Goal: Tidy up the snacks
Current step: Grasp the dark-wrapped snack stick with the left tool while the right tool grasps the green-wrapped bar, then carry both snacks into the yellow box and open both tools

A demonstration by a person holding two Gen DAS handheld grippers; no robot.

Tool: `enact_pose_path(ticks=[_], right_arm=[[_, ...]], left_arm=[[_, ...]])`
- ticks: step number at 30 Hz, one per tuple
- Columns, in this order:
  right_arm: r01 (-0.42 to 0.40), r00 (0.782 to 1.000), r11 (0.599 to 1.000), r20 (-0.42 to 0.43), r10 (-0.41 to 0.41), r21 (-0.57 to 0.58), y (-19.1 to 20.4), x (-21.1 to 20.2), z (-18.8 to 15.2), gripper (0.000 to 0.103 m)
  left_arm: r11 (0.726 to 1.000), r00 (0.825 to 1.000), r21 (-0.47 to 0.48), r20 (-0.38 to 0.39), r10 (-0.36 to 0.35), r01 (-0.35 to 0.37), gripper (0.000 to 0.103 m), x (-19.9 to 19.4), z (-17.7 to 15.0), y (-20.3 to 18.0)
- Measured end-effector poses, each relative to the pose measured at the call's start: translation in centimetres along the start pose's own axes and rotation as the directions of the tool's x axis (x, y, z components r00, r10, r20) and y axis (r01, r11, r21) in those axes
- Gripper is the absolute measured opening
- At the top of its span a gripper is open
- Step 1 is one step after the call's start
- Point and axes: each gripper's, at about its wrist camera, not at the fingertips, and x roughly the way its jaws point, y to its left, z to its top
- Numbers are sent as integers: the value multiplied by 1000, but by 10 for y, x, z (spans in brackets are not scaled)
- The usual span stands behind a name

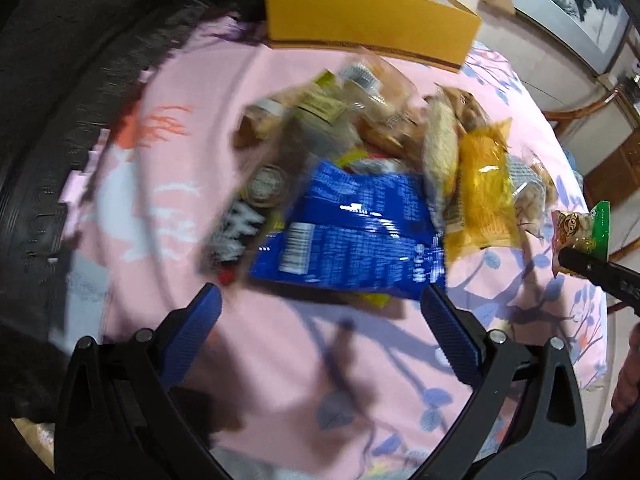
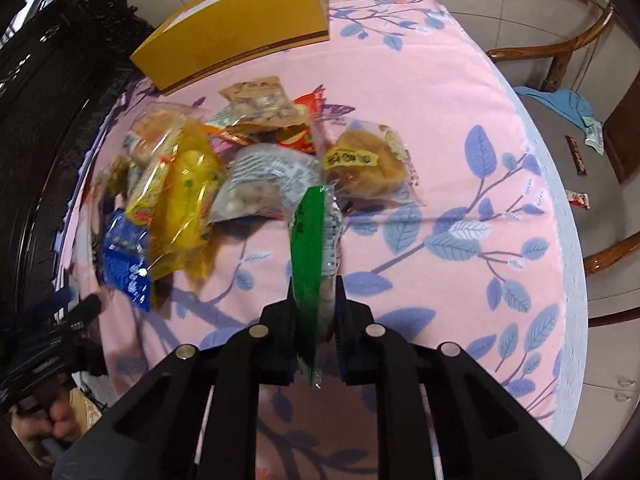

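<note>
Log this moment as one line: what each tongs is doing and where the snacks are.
left tongs: open over blue bag | right tongs: shut on green packet | pile: on table | box: behind pile

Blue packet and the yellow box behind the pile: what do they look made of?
Blue packet: likely plastic or foil film, glossy; bright glare streaks and creases show on it. Yellow box: probably cardboard, matte; flat stiff faces, sharp folded edges, no glare.
</note>
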Motion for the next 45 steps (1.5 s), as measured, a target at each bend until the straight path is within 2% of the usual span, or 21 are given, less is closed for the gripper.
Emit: enact_pose_path(ticks=[2, 4, 7, 11, 15, 16, 18, 20, 22, 26, 31, 37, 42, 45], right_arm=[[-7, 1000, 1000, -12, 7, 5, 0, -3, -4, 15], [-10, 1000, 1000, -13, 10, 16, -1, -6, -6, 15], [-16, 1000, 999, -21, 17, 34, -5, -10, -8, 15], [-21, 999, 999, -26, 23, 45, -5, -10, -8, 15], [-38, 999, 998, -25, 39, 51, -3, -10, -5, 15], [-37, 999, 998, -20, 38, 51, -3, -11, -5, 15], [-38, 999, 998, -12, 39, 52, -3, -13, -3, 15], [-43, 999, 997, -2, 43, 60, -4, -15, -2, 15], [-48, 999, 997, 9, 48, 67, -5, -17, 1, 15], [-59, 998, 996, 29, 57, 71, -6, -21, 6, 15], [-80, 995, 995, 58, 76, 61, -4, -30, 15, 15], [-109, 990, 994, 94, 106, 25, 2, -42, 31, 15], [-134, 982, 991, 133, 134, -10, 11, -52, 51, 15], [-170, 973, 985, 155, 171, -22, 18, -54, 73, 15]], left_arm=[[1000, 1000, 3, 1, 27, -27, 101, 6, 3, -3], [997, 995, 2, 63, 72, -72, 101, -2, 9, 0], [997, 988, -22, 135, 71, -68, 101, -11, 23, 20], [997, 993, -49, 103, 57, -53, 101, 7, 48, 47], [999, 998, 13, 36, 49, -50, 100, 32, 57, 48], [1000, 999, -6, 34, 18, -18, 97, 34, 60, 49], [999, 999, -15, 5, -38, 38, 80, 41, 64, 49], [998, 998, -27, -3, -65, 65, 59, 42, 66, 48], [997, 997, 5, -4, -78, 78, 46, 37, 66, 42], [996, 996, 17, 1, -92, 92, 34, 27, 57, 38], [994, 994, -4, 13, -110, 110, 29, 10, 46, 36], [990, 988, -20, 60, -140, 141, 28, -21, 44, 33], [986, 975, -9, 151, -165, 169, 28, -57, 66, 25], [980, 958, -14, 214, -191, 198, 28, -72, 94, 24]])
